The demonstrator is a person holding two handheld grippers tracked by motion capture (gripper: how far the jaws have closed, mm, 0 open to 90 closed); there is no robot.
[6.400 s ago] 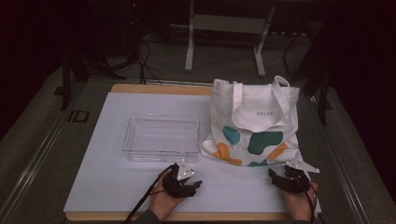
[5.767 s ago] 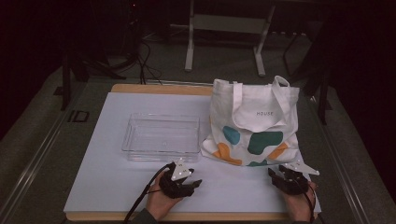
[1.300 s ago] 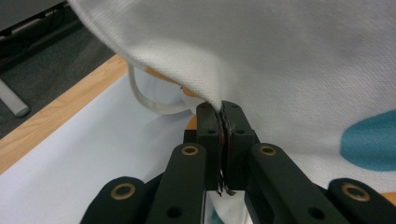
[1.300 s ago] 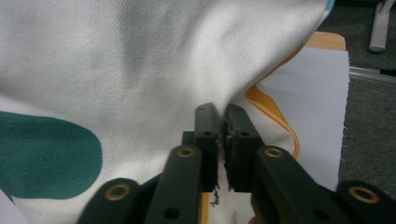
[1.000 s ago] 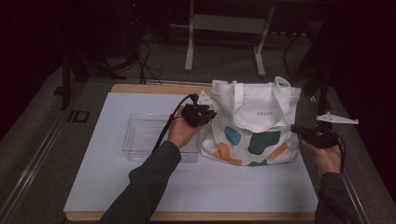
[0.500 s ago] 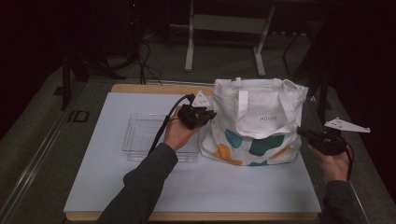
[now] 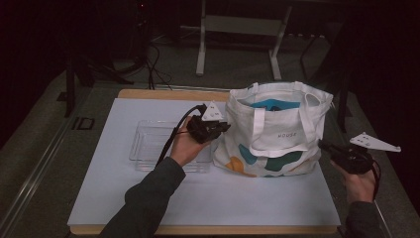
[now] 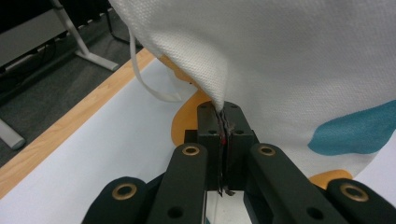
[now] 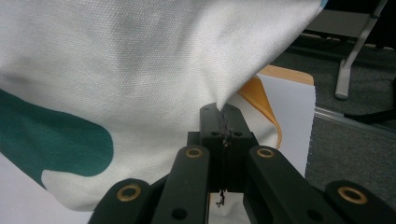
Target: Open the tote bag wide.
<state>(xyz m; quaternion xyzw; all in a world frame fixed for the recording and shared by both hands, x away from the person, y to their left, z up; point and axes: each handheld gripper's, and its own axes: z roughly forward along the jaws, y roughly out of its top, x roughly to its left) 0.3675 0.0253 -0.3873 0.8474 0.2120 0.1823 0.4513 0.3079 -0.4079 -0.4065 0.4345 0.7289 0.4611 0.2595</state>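
Standing upright on the right half of the white table cover (image 7: pixel 148 198), the tote bag (image 7: pixel 277 136) is held at both of its sides. Its left edge is pinched by the left gripper (image 7: pixel 218 128), whose jaws are seen in the left gripper view clamped tight on a fold of the white fabric (image 8: pixel 223 116). Its right edge is pinched likewise by the right gripper (image 7: pixel 324 146), the jaws being pressed together on the cloth (image 9: pixel 226 114) in the right gripper view. The mouth of the bag is pulled open between the two, and something blue (image 7: pixel 275 104) can be seen inside; what it is cannot be told. One handle (image 7: pixel 257 129) hangs down over the near face. A clear plastic tray (image 7: pixel 148 146) lies just left of the bag, partly under the left hand (image 7: pixel 185 146).
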